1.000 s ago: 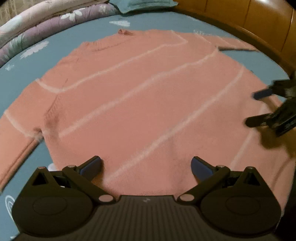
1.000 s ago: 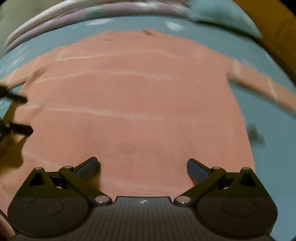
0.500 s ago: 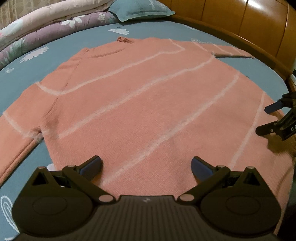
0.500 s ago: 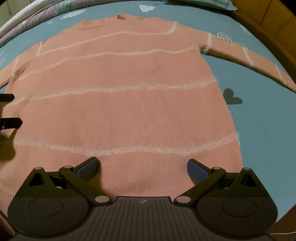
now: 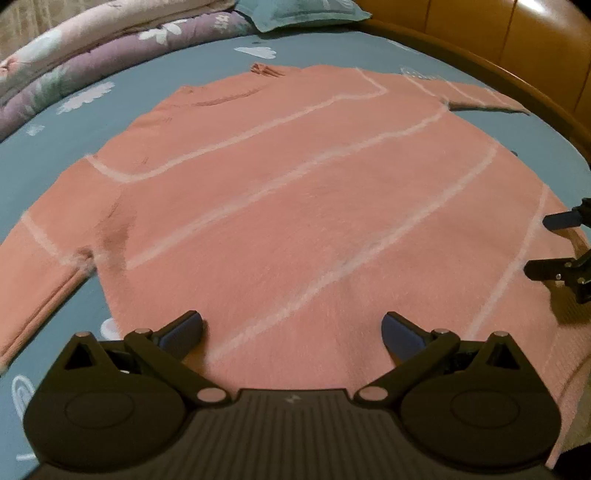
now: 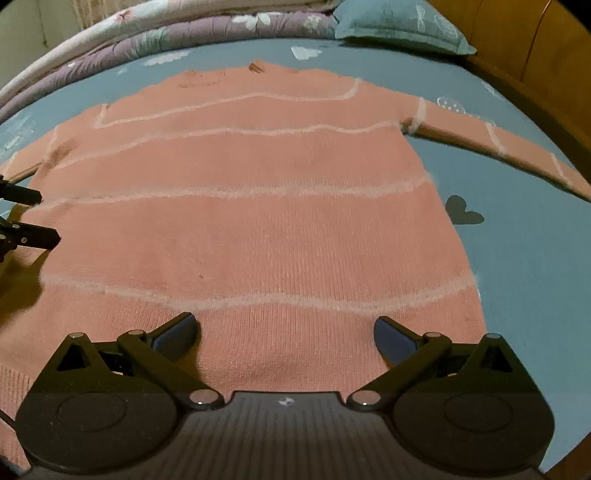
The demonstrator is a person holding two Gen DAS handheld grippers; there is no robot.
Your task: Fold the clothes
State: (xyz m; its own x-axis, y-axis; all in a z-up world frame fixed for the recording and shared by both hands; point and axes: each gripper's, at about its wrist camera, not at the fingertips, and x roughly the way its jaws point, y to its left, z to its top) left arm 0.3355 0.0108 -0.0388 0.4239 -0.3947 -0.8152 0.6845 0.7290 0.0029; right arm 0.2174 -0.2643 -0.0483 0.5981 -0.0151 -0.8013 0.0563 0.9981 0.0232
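Pink sweater [image 5: 303, 221] with pale stripes lies flat, front down or up not determinable, spread on the blue printed bed sheet [image 6: 524, 266]. Neckline toward the far side, hem nearest both cameras. Both sleeves out to the sides: one sleeve [image 6: 495, 144] extends toward the wooden bed frame [image 5: 517, 92]; the other [image 5: 33, 288] runs down the left edge of the left wrist view.

Left tool [image 5: 291, 328]: jaws spread wide, nothing between them, hovering over the hem region near the sweater's left side seam. Right tool [image 6: 284, 328]: jaws likewise spread wide and empty, over the hem at the sweater's right half. Each tool shows at the edge of the other's view (left tool [image 6: 22, 218], right tool [image 5: 561, 243]), fingers apart there too.

Versus 0.5 s ago: sweater unchanged in position and shape. Right view now shows more of the folded floral quilt [image 6: 147, 40] and pillow [image 6: 399, 29] at the head of the bed, so its camera is pitched up or drawn back slightly. Left view nearly identical.
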